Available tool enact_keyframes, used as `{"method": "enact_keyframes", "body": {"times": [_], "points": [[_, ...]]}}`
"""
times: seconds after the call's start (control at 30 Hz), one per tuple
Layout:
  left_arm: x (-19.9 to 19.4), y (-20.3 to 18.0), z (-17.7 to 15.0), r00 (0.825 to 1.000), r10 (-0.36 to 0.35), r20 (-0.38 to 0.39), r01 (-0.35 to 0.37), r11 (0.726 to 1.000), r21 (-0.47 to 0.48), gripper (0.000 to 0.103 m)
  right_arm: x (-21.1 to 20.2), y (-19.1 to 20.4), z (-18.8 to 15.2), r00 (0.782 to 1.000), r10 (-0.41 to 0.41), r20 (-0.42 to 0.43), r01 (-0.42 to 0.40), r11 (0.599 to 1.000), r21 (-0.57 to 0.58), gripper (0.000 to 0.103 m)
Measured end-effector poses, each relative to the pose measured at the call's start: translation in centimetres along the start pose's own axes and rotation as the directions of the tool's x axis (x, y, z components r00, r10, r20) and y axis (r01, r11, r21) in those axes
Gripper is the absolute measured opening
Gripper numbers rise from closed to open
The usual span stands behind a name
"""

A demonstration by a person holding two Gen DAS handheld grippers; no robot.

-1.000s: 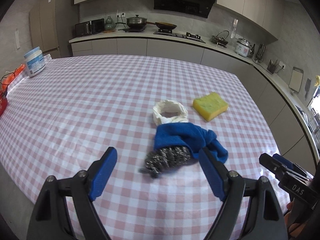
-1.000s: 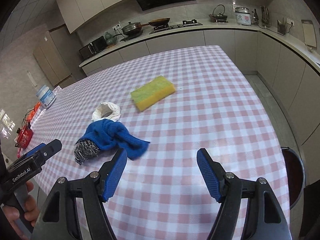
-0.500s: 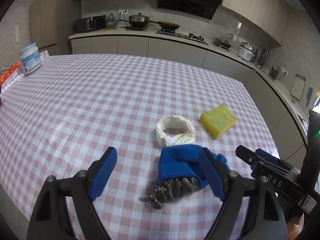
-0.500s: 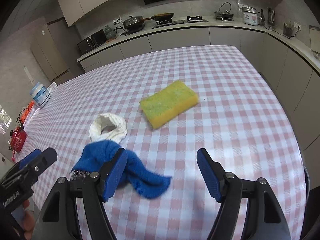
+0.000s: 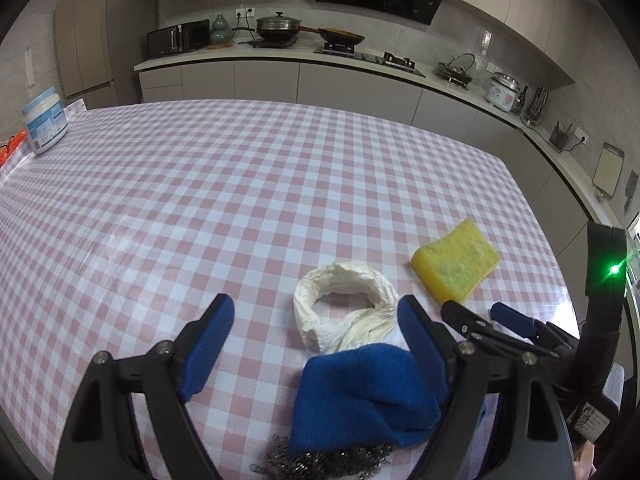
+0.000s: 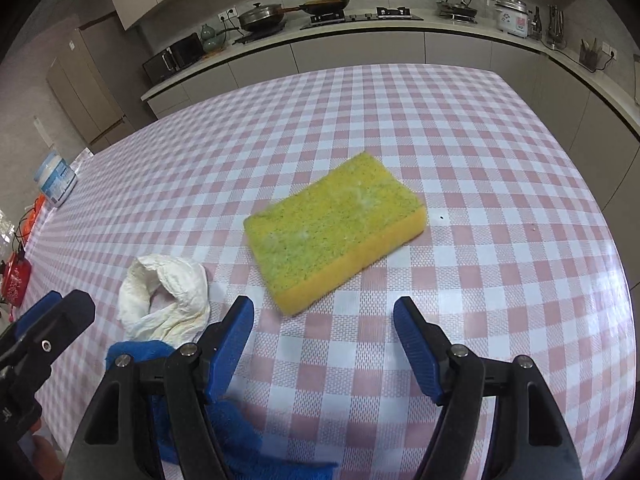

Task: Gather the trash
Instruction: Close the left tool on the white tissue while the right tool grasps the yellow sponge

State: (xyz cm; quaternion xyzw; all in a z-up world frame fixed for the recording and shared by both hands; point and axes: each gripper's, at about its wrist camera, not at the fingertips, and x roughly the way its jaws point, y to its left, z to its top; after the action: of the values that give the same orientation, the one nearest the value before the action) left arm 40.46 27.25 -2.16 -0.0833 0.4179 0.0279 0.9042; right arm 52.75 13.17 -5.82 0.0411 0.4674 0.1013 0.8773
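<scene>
Kitchen cabinets and a long counter (image 5: pixel 280 60) with pans, a kettle and a rice cooker curve across the top of both views. Below them a table in a pink-and-white checked cloth (image 5: pixel 200 208) fills most of each frame.

On the cloth in the right wrist view, a yellow sponge (image 6: pixel 334 228) with a green scouring face lies flat at the centre of the frame; in the left wrist view it sits at middle right. A blue cloth (image 5: pixel 360 396) is bunched at the bottom centre of the left wrist view, lying over a steel wool scourer (image 5: pixel 332 462) that peeks out at the very bottom edge. Just above the blue cloth, touching it, is a crumpled white paper towel (image 5: pixel 344 308) twisted into a ring. A white tub with a blue lid (image 5: pixel 44 120) stands at the far left edge of the table.

Neither tool grips anything. The left gripper (image 5: pixel 316 344) hangs over the table with its blue pads spread wide, the paper towel and blue cloth seen between them. The right gripper (image 6: pixel 324 340) is likewise released, its pads apart, with the near corner of the sponge just above the gap; its tips show at lower right of the left wrist view, near the sponge.
</scene>
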Motion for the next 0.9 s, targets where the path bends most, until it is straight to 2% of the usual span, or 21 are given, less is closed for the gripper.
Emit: {"method": "enact_keyframes", "body": {"times": [0.13,0.47,0.77,0.9], "points": [[1.1,-0.4,-0.1,0.999,0.004,-0.031,-0.004,1.0,0.001,0.085,0.1,-0.1,0.2,1.0,-0.017,0.006,0.017,1.0,-0.006,0.074],[1.7,-1.2,0.4,0.999,0.02,-0.03,-0.019,0.999,0.027,0.085,0.3,-0.9,0.7,0.998,-0.06,0.018,0.06,0.998,-0.006,0.074],[2.1,-2.0,0.2,0.999,0.004,-0.038,-0.002,0.999,0.038,0.085,-1.8,-7.5,0.0,0.987,-0.15,0.051,0.142,0.981,0.129,0.074],[2.0,-2.2,0.3,0.999,0.001,-0.037,0.001,0.999,0.042,0.085,-2.7,-8.1,0.3,0.987,-0.145,0.068,0.135,0.982,0.136,0.074]]}}
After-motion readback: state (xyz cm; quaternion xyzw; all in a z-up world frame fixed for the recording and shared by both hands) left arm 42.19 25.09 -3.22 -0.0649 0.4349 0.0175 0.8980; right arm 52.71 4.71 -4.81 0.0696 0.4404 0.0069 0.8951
